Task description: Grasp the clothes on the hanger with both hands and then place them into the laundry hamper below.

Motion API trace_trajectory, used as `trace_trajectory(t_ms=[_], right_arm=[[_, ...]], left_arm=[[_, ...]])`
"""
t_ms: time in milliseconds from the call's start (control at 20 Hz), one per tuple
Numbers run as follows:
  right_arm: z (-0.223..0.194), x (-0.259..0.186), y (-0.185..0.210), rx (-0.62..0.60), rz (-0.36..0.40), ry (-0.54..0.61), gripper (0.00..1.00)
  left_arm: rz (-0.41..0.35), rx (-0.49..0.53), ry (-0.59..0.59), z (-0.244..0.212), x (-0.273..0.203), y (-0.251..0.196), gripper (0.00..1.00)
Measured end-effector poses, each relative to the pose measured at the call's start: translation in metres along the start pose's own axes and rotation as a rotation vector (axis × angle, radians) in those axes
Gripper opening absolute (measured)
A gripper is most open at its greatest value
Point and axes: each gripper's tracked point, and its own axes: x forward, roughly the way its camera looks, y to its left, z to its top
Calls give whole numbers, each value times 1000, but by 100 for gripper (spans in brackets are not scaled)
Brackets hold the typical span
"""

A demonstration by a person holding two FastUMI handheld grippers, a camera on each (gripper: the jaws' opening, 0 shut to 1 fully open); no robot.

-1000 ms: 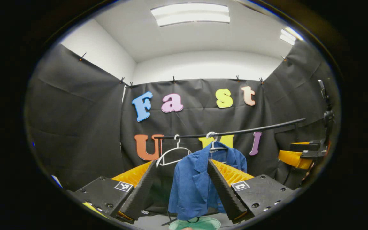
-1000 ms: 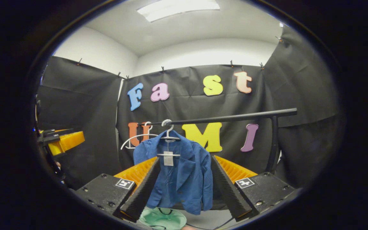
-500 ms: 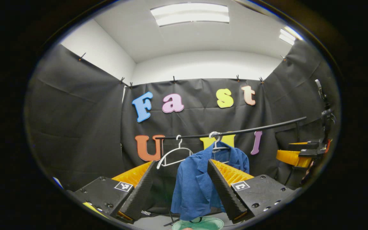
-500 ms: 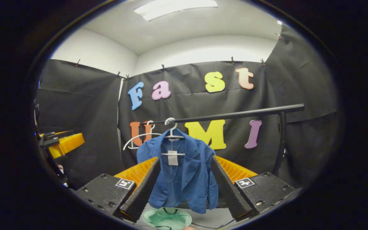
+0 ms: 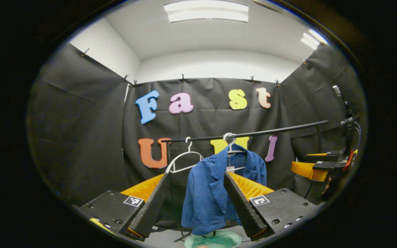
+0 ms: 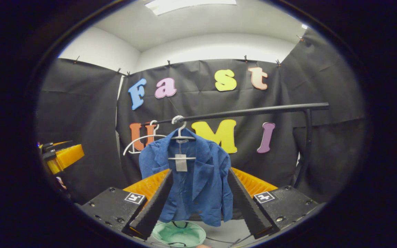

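Blue jacket (image 6: 191, 179) hanging lengthwise straight down, open front toward both wide-open, empty grippers (image 5: 195, 203) (image 6: 198, 203).

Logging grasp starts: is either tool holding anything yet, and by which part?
Nothing is held. Both the left tool and right tool stand open, short of the blue jacket, which hangs on its hanger from the rail.

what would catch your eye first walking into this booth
The blue jacket on a white hanger, hanging from the black rail mid-booth. Under it sits the green laundry hamper; beside it hangs an empty white hanger. Both the left gripper and the right gripper are open, short of the jacket.
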Motion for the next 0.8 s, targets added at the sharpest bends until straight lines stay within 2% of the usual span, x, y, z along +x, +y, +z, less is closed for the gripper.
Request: trace_trajectory(t_ms=[50, 150, 300, 400, 450, 550, 600, 800], right_arm=[[-6, 2, 1, 10, -18, 14, 99], [-18, 7, 4, 44, -46, 42, 99], [-25, 21, 9, 100, -63, 73, 100], [-35, 24, 6, 118, -70, 85, 99], [-40, 34, 8, 120, -76, 95, 99], [-47, 48, 8, 123, -69, 109, 100], [-50, 57, 9, 123, -56, 115, 100], [-79, 104, 12, 136, 8, 147, 99]], left_arm=[[-17, -6, 12, -7, 4, -3, 96], [-37, -16, 43, -21, 11, -4, 100], [-68, -46, 86, -40, 20, -9, 100], [-84, -67, 114, -52, 24, -13, 96], [-87, -73, 126, -58, 29, -16, 100], [-91, -81, 142, -66, 36, -23, 96], [-92, -85, 143, -69, 42, -27, 100], [-62, -106, 147, -92, 66, -40, 100]])
